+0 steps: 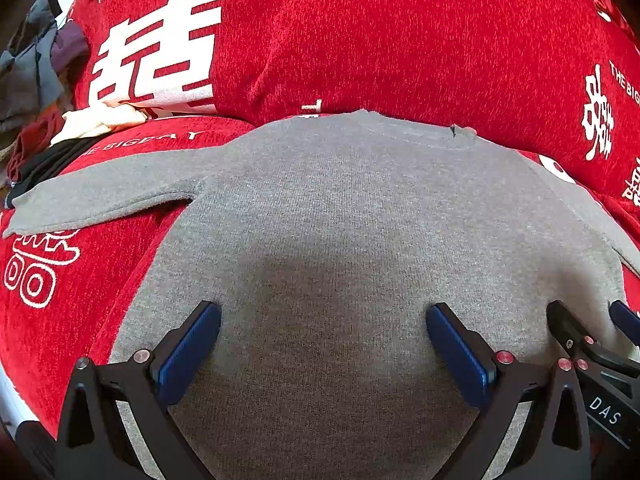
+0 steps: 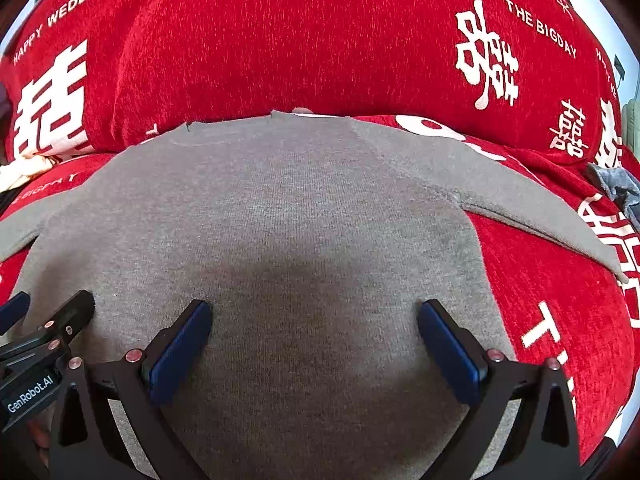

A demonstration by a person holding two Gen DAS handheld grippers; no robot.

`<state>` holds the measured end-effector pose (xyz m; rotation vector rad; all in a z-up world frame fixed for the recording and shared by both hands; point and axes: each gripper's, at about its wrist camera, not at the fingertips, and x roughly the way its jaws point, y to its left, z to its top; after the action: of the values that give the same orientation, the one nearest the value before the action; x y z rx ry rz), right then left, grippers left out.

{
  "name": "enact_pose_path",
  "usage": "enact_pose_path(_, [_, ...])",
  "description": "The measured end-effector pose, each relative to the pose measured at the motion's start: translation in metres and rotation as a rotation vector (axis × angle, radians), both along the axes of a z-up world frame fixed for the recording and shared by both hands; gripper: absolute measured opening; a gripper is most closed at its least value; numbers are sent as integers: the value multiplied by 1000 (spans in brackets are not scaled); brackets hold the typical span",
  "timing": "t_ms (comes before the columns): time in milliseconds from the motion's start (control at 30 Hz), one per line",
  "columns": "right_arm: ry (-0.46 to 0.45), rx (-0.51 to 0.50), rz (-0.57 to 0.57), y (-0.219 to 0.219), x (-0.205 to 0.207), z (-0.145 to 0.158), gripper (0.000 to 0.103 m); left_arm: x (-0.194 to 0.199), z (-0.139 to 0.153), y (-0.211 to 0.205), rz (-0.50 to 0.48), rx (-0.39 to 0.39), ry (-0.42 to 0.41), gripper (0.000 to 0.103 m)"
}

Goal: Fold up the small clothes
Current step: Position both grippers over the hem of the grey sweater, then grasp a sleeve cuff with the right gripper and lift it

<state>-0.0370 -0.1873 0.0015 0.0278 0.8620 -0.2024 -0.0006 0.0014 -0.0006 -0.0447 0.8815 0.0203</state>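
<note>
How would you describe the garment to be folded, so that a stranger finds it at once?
Look at the red cover with white lettering. Spread flat on it lies a grey sweater, sleeves out to both sides. The clothes pile at the far left is crumpled and mixed in colour; the sweater is plain grey.

The red sofa cover [image 2: 320,40] bears white print reading "HAPPY WEDDING" and "THE BIGDAY" beside large double-happiness characters; the left gripper [image 2: 48,320], seen from the right wrist, carries "GenRobot.AI"; the right gripper [image 1: 592,320], seen from the left wrist, shows "DAS".
</note>
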Motion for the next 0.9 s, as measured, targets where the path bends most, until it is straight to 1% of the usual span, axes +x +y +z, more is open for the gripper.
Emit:
enact_pose_path(133, [3,-5,-1,1,0,-1,103,-1,0,-1,4,8,2,103])
enact_pose_path(267, [26,0,14,1,3,-1,103,4,2,-4,17,11,39,103])
enact_pose_path(333, [60,13,51,-2,6,2,103,9,6,-8,27,13,78,103])
enact_pose_path(367, [87,21,84,-5,8,4,103,11,8,-10,16,-11,85,103])
enact_pose_path(400, [108,35,106,-9,10,5,103,14,11,-14,-8,-26,110,103])
enact_pose_path(433, [117,49,111,-14,10,8,103,17,14,-19,-35,-40,135,103])
enact_pose_path(467, [123,60,103,-21,11,10,103,21,20,-29,-64,-35,145,103])
enact_pose_path(500, [128,72,86,-31,12,14,103,24,25,-36,-78,-12,168,103])
enact_pose_path(567, [119,107,31,-59,14,24,103,29,37,-52,-106,-12,139,103])
enact_pose_path(633, [109,125,-13,-83,15,33,103,38,48,-68,-136,-20,146,103])
enact_pose_path(667, [105,127,-41,-97,17,37,103,44,52,-81,-159,-11,150,103])
enact_pose_path(700, [96,131,-73,-114,18,42,103,50,53,-91,-180,-10,178,103])
enact_pose_path(733, [86,143,-98,-129,19,46,103,58,55,-106,-216,-14,197,103])
enact_pose_path(767, [79,159,-119,-142,20,48,103,58,61,-110,-238,-62,191,103])
enact_pose_path(800, [72,190,-151,-162,21,50,103,62,62,-120,-250,-48,197,103])
enact_pose_path(833, [69,215,-176,-176,20,51,103,69,59,-133,-258,-7,206,103])
enact_pose_path(900, [67,261,-232,-206,18,49,103,81,53,-158,-280,22,227,103])
